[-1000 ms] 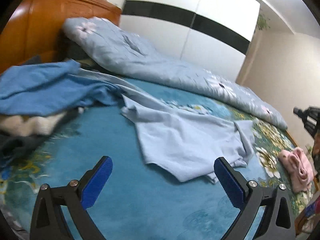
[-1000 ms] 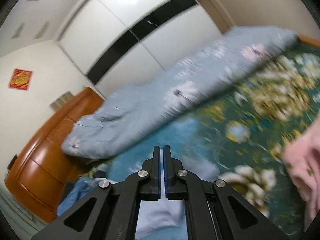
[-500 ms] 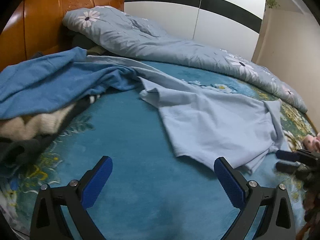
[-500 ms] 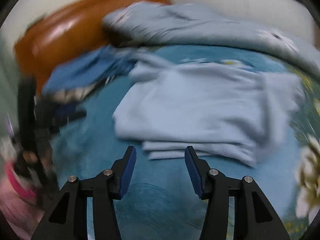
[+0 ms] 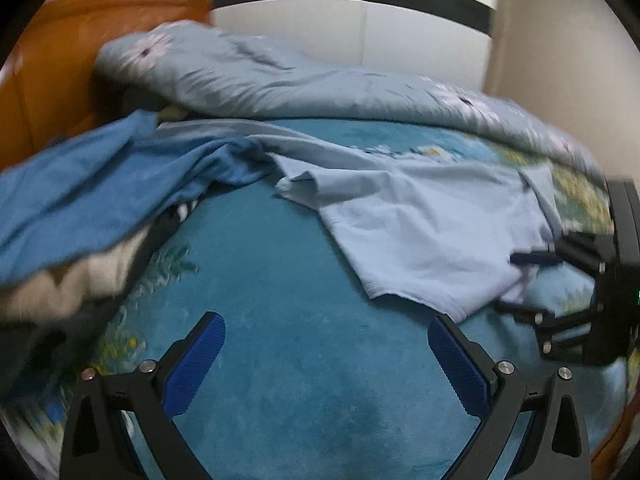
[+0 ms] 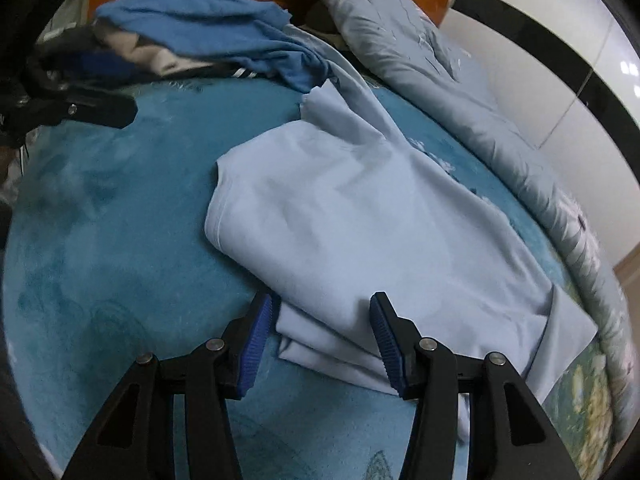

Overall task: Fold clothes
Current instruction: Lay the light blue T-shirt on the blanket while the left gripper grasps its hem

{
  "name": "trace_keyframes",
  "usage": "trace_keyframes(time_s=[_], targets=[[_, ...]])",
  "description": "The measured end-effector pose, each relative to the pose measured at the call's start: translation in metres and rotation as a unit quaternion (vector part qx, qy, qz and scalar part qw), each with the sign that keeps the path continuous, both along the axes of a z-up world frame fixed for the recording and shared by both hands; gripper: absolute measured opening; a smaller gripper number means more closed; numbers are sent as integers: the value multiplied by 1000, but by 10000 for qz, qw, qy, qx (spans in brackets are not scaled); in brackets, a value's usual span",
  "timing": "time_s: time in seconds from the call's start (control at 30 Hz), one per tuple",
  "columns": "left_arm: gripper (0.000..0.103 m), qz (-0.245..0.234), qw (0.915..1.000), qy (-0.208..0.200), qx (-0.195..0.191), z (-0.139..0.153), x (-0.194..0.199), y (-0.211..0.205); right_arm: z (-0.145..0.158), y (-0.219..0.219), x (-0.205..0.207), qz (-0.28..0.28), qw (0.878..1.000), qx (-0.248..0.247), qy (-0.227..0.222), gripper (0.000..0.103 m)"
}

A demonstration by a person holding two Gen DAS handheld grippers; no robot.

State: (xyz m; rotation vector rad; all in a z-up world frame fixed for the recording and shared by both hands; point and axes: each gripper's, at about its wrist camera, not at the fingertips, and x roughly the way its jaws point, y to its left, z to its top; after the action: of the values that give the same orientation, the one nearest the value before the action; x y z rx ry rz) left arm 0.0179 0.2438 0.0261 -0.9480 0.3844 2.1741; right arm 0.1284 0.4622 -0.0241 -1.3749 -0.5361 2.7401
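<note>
A light blue garment [image 5: 424, 232] lies spread on the teal bed cover [image 5: 280, 300], its near edge folded into layers [image 6: 332, 344]. My right gripper [image 6: 320, 332] is low over that folded edge, open about half way. The layered cloth lies between its blue pads [image 6: 256, 340] and neither pad presses it. In the left wrist view the right gripper [image 5: 520, 282] comes in from the right at the garment's corner. My left gripper [image 5: 326, 356] stands wide open over bare teal cover, short of the garment's near edge, with nothing between its fingers.
A darker blue garment [image 5: 100, 200] tops a pile of clothes [image 5: 60, 292] at the left. A grey-blue flowered duvet [image 5: 320, 80] lies along the far side of the bed, against a wooden headboard [image 5: 52, 60] and a white wardrobe [image 5: 400, 24].
My right gripper swung down from facing the wardrobe, rolled over and opened; it now sits at the light blue garment's folded edge. The left gripper dipped slightly and stayed open.
</note>
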Motion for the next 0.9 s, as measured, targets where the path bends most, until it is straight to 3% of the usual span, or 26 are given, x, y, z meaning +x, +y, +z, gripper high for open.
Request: trace_keyframes(time_s=[0.1,0.13,0.2,0.23,0.4,0.47,0.6,0.67,0.83,0.9], targets=[[103,-470,9980,213,-351,-3,2,17,0,6,-6,-79,10000,2,-9,48],[103,-605,9964,309,-498,-4,3,23,4,12,-8,-166,9996,-226,39,31],[103,-877,9917,526,-779,-7,5,35,14,29,-12,-440,9960,-768,154,20],[103,-986,9894,612,-875,-8,6,39,21,40,-13,-590,9926,-1035,250,18],[103,-1617,9618,1542,-1582,-18,11,76,54,100,-11,-1330,9626,-2222,793,16],[103,-1728,9530,1828,-1689,-19,7,92,63,118,-10,-1519,9509,-2533,927,16],[103,-1858,9444,2097,-1718,-24,-5,126,73,146,-6,-1767,9300,-3026,1110,16],[103,-1891,9413,2191,-1736,-28,-9,139,73,156,-6,-1866,9235,-3162,1114,16],[100,-1853,9442,2229,-1562,-31,-23,156,69,165,-4,-1937,9208,-3220,1047,16],[87,-1785,9504,2088,-1457,-30,-31,157,67,165,-4,-1925,9210,-3226,1033,16]])
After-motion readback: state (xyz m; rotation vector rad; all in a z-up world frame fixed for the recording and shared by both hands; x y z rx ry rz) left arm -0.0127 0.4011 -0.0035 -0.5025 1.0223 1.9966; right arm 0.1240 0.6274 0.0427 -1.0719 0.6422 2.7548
